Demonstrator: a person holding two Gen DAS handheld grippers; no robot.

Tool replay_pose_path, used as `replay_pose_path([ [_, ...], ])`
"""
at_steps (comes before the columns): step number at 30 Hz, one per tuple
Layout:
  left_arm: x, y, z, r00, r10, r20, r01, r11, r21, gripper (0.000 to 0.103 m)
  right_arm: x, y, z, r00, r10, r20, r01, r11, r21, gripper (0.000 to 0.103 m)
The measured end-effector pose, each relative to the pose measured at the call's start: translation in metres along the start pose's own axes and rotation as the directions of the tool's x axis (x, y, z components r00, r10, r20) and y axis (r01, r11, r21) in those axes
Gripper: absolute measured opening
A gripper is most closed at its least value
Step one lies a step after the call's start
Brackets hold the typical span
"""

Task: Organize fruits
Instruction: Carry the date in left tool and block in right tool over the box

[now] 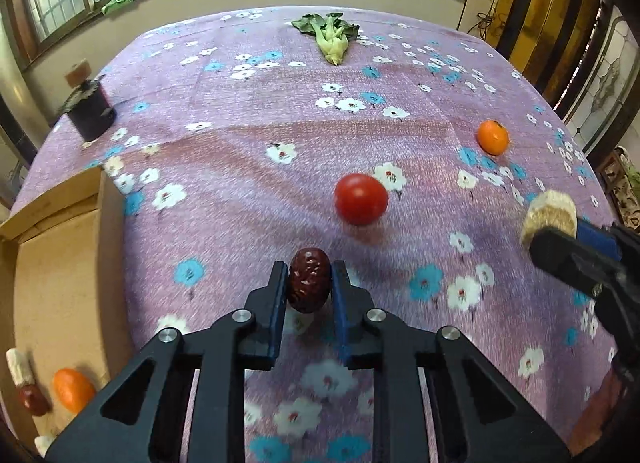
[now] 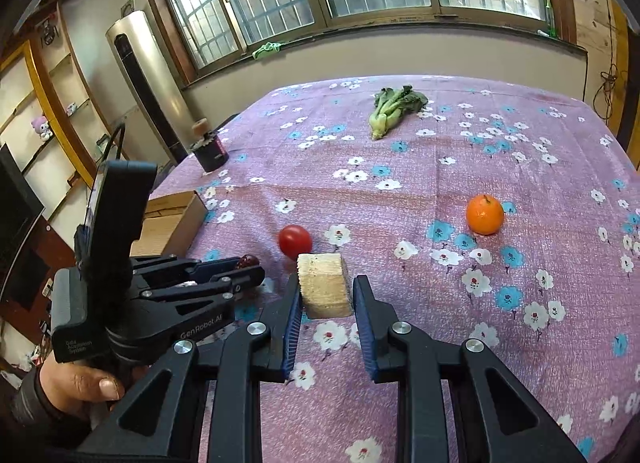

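The left gripper (image 1: 310, 283) pinches a wrinkled, dark red dried jujube (image 1: 309, 281) between its blue-padded fingers, held above the purple floral tablecloth (image 1: 248, 167). The right gripper (image 2: 326, 295) is clamped on a pale, rough-textured cylindrical chunk (image 2: 325, 285), which looks like a cut piece of corn cob or sugarcane, though its exact kind is unclear.

The open brown cardboard box (image 1: 60, 247) sits at the left edge of the table, just beside the left gripper. It already holds a small orange fruit (image 1: 73, 389), another dark red jujube (image 1: 34, 399) and a pale stick-like piece (image 1: 20, 367). A round red tomato (image 1: 361, 199) and a second orange mandarin (image 1: 493, 137) lie loose on the cloth, well apart from each other, with a green leafy bok choy (image 1: 330, 37) at the far edge and a dark cylindrical jar (image 1: 91, 111) near the far-left corner.

The step in hand appears to be carrying the jujube to the box. To do it well, the left gripper should swing left, clear the raised box wall before lowering, and let go only over a bare part of the floor, away from the fruit already there. The jujube is small and slick-skinned, so the squeeze should hold steady until it is low inside. The right gripper should wait clear, then follow.
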State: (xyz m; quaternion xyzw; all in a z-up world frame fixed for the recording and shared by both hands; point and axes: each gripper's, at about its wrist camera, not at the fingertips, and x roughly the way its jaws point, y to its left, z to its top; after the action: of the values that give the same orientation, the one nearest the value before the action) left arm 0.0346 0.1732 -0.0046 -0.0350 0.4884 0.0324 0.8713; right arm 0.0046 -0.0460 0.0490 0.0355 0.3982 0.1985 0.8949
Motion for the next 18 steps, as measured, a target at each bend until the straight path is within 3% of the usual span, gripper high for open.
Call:
replay_pose_path([
  [18, -0.073, 0.048, -0.038, 0.995, 0.047, 0.083, -0.042, 0.997, -0.063, 0.019, -0.01, 0.062, 0.004, 0.997, 0.078, 0.011, -0.077, 0.993, -0.084, 0.026],
])
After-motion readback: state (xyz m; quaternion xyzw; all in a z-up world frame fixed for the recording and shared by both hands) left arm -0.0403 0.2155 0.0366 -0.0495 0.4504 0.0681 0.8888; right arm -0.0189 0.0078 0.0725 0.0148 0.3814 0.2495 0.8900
